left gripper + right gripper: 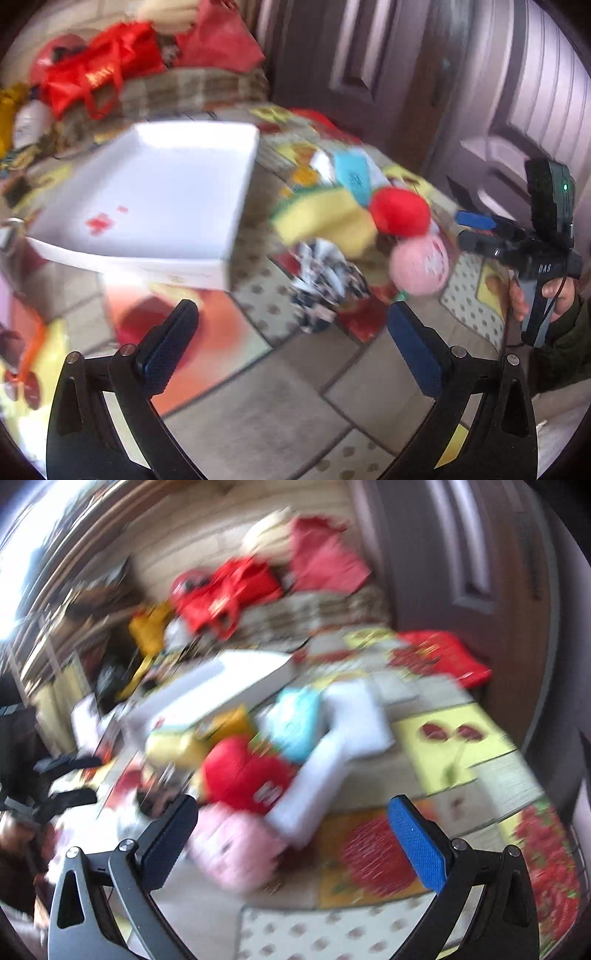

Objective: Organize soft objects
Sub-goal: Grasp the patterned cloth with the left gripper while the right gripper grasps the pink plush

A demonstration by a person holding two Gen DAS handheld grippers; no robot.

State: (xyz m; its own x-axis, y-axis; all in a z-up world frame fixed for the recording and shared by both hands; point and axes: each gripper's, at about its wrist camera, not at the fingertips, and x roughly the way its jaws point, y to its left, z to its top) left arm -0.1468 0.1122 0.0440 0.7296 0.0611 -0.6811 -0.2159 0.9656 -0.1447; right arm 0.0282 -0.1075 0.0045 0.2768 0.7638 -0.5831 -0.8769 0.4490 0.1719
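Note:
A heap of soft things lies on a patterned tablecloth: a yellow sponge [325, 218], a red ball [400, 212], a pink ball [419, 264], a black-and-white cloth [325, 284] and a teal packet [352, 177]. A white tray [147, 192] stands left of the heap, with only small red marks on its floor. My left gripper [293, 332] hovers open in front of the cloth, holding nothing. My right gripper [295, 830] is open and empty over the blurred pink ball [236, 849], near the red ball [247, 775]. In the left wrist view the right gripper [466, 229] points at the balls from the right.
Red bags [99, 74] and a plaid cushion [195, 88] are piled behind the tray. A dark panelled door [424, 74] stands at the right. A white padded object [343, 738] and a red pouch [447, 657] lie further back. Tiled floor [295, 406] shows below the table edge.

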